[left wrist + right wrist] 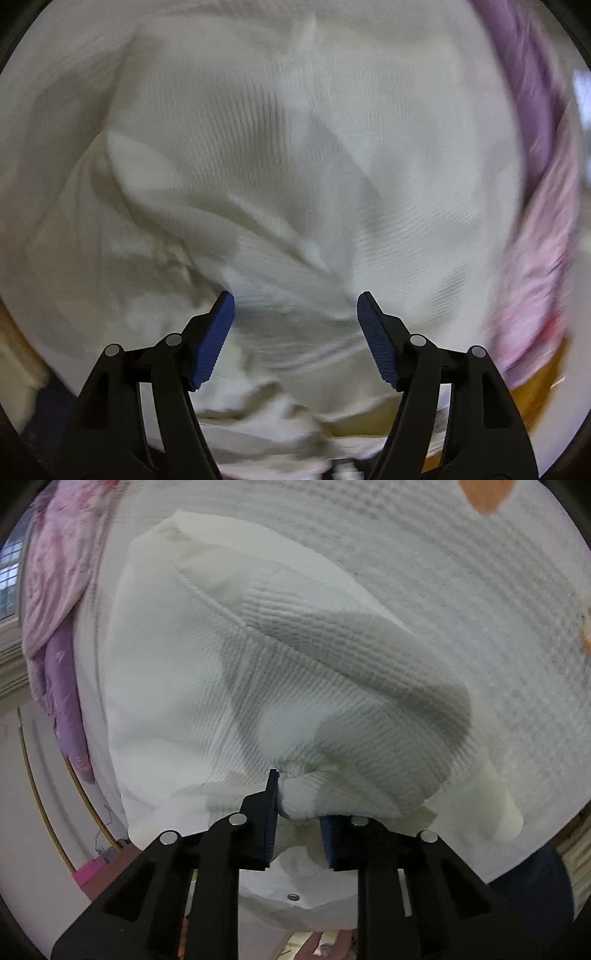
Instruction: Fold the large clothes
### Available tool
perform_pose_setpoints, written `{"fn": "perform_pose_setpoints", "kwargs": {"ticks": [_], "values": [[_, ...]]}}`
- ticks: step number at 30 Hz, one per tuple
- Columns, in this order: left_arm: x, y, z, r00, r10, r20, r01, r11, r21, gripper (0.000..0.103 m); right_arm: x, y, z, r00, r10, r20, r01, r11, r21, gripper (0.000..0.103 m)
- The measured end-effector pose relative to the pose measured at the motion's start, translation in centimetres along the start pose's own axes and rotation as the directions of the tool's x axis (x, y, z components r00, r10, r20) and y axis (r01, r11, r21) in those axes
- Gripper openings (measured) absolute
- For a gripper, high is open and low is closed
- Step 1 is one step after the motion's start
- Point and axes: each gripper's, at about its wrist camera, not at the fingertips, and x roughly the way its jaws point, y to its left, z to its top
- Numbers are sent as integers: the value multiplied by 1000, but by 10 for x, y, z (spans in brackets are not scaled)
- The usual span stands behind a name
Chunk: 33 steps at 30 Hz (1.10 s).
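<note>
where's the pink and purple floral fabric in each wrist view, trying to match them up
Left wrist: the pink and purple floral fabric runs down the right edge, blurred, beside the white garment.
Right wrist: the same fabric hangs along the left edge, upper half.
Shared landmark: the white ribbed garment fills the middle of both views; the right gripper is shut on a bunch of it, while the left gripper is open over it.

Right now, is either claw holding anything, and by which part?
The right claw pinches a bunched fold of the white garment. The left claw is open, holding nothing.
</note>
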Motion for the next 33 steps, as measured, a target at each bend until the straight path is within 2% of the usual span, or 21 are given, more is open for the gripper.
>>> {"fn": "perform_pose_setpoints", "kwargs": {"ticks": [1,3,4,5,8,12,18,21,22,24,25,26,30,33], "values": [[9,-3,2,1000,22,-13,-21,999,26,67,-2,0,-2,1000,2,13,-2,1000,-7,17],[13,-5,4,999,50,-3,-50,996,70,46,-5,-1,-9,999,15,50,-13,1000,-25,17],[11,-5,3,999,44,4,-44,995,93,31,-7,-1,-11,998,17,62,-15,999,-30,17],[7,-5,1,999,43,10,-44,990,133,23,-10,-5,-17,997,27,79,-24,999,-36,16],[-1,0,-4,999,31,-10,-28,974,224,14,-21,-5,-33,990,54,132,-46,997,-67,13],[-18,11,-14,999,24,-28,-15,956,294,12,-41,-15,-50,982,65,180,-47,993,-105,10],[-42,49,-32,999,37,-38,-22,939,343,11,-59,-32,-71,977,14,214,16,990,-138,9],[-27,62,-42,997,58,-53,-36,937,348,12,-53,-45,-72,975,-7,223,42,988,-151,10],[-21,65,-47,998,51,-47,-30,928,371,16,-48,-49,-71,976,-12,218,50,985,-168,11],[-22,74,-42,998,26,-55,-3,924,383,23,-44,-57,-70,975,-63,212,100,980,-171,21],[-27,81,-40,998,12,-54,10,929,371,34,-44,-60,-70,972,-90,218,128,978,-166,21],[-31,85,-38,999,6,-51,13,932,362,37,-47,-63,-72,973,-81,215,118,979,-165,22],[-61,96,-32,1000,-17,-23,24,932,363,37,-64,-53,-84,960,-145,238,196,958,-207,22],[-85,92,-30,999,-37,39,19,920,392,38,-79,-29,-98,937,-177,302,267,919,-290,22]]}}
